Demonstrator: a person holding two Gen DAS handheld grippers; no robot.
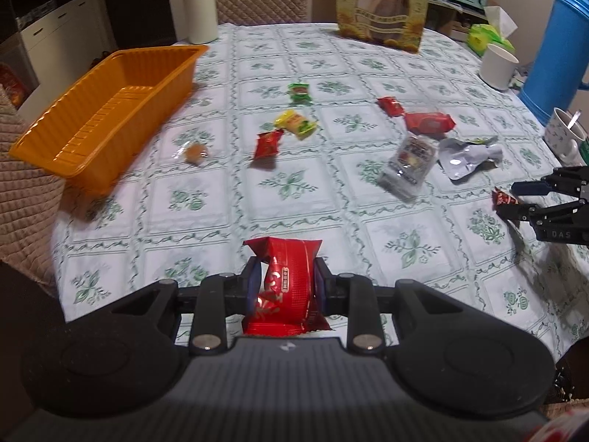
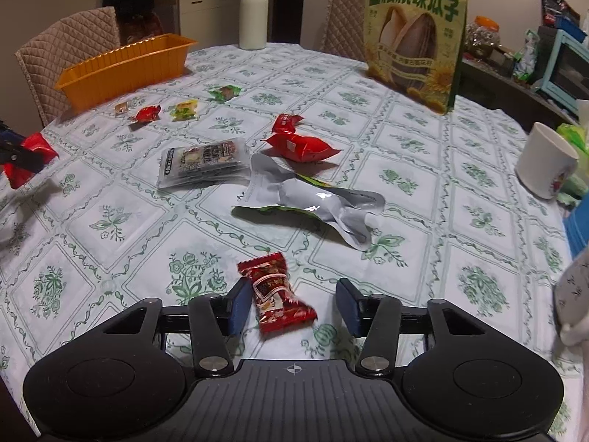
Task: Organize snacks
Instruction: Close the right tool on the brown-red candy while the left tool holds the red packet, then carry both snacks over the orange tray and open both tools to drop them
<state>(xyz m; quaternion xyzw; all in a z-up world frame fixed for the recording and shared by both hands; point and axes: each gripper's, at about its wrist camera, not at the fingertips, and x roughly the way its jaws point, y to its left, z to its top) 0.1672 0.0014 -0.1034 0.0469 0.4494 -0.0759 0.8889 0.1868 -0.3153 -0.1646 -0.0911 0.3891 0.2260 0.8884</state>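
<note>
My left gripper (image 1: 285, 276) is shut on a bright red snack packet (image 1: 291, 265), held above the near part of the floral tablecloth. The orange tray (image 1: 158, 50) stands empty at the far left. In the right wrist view my right gripper (image 2: 293, 300) is open and straddles a dark red candy packet (image 2: 274, 291) lying on the cloth; the left pad is right beside it and the right pad stands well clear. Several small snacks lie mid-table: a green one (image 1: 300, 92), a yellow one (image 1: 296, 123), a small red one (image 1: 268, 143) and a brown candy (image 1: 195, 153).
A clear multipack (image 2: 202, 164), a crumpled silver pouch (image 2: 313, 202) and two red packets (image 2: 298, 147) lie ahead of my right gripper. A tall sunflower-seed bag (image 2: 414, 37), white bottle (image 2: 253, 14), white cup (image 2: 545, 165), blue jug (image 1: 563, 48) and quilted chairs (image 2: 66, 51) ring the table.
</note>
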